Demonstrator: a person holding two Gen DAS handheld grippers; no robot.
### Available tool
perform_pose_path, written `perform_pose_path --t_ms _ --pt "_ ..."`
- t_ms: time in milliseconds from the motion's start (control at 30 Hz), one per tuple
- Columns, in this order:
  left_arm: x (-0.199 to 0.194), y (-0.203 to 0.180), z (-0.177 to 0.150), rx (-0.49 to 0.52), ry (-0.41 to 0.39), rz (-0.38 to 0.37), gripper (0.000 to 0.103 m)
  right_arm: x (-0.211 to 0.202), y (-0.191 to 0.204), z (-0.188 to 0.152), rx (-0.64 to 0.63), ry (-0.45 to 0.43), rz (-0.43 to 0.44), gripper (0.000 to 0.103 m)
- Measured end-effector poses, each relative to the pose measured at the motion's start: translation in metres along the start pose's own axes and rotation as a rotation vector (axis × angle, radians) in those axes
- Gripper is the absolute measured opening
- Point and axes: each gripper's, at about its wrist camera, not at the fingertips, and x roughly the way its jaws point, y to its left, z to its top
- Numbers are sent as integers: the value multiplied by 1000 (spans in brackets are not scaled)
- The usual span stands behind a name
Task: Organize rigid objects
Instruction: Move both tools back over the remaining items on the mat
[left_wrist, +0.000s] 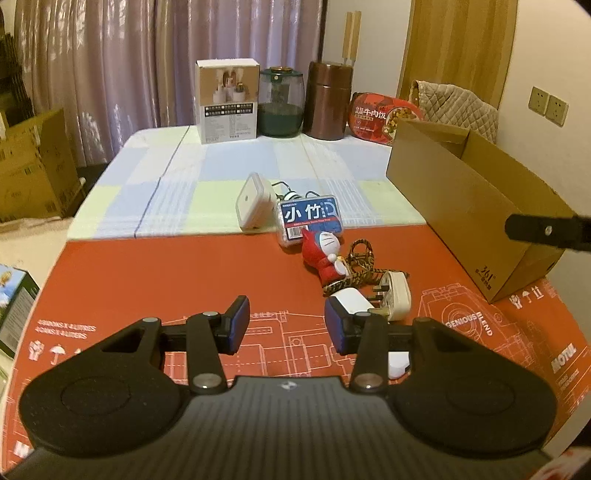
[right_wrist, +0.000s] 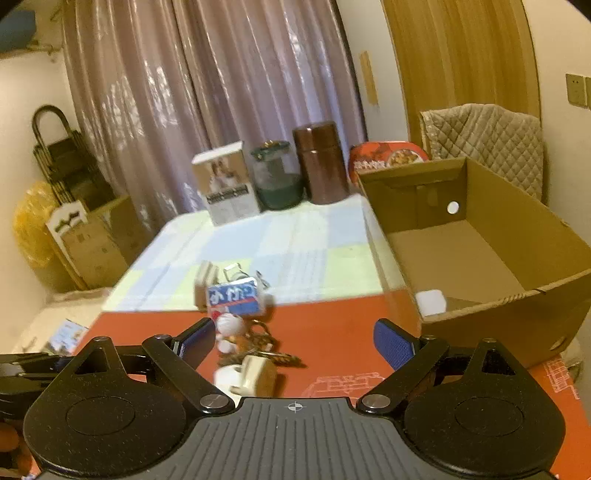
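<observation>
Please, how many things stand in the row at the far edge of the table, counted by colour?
White: 1, the printed cardboard carton
Green: 1, the round glass jar
Brown: 1, the tall cylindrical canister
Red: 1, the rounded meal box
Total: 4

A white charger cube (left_wrist: 351, 301) is seen just beyond the right fingertip of the left gripper (left_wrist: 286, 325), touching a white three-pin plug (left_wrist: 397, 295). Farther ahead, a red cat figurine (left_wrist: 325, 258) lies on a braided cord (left_wrist: 364, 264), followed by a blue-labelled clear case (left_wrist: 310, 218) and a tilted white lidded container (left_wrist: 253, 201). An open cardboard box (right_wrist: 509, 236) stands ahead-right of the right gripper (right_wrist: 295, 341), with a white block (right_wrist: 430, 301) inside.
</observation>
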Motion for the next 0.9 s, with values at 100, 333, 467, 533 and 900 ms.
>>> perform_pose_path --t_ms 100,333,467,533,900 --pt "2 1 0 -28 2 -19 40 4 -1 -4 -12 24 -5 90" --pt "5 -1 -1 -36 12 -29 45 14 7 -12 -75 68 16 90" --pt "10 1 -4 -41 34 -24 45 25 11 -14 -97 100 29 90" --pt "12 2 -4 -48 39 -22 45 32 14 -14 -118 119 42 90" --pt "27 2 -5 -44 72 -31 46 79 29 -21 -461 207 214 89"
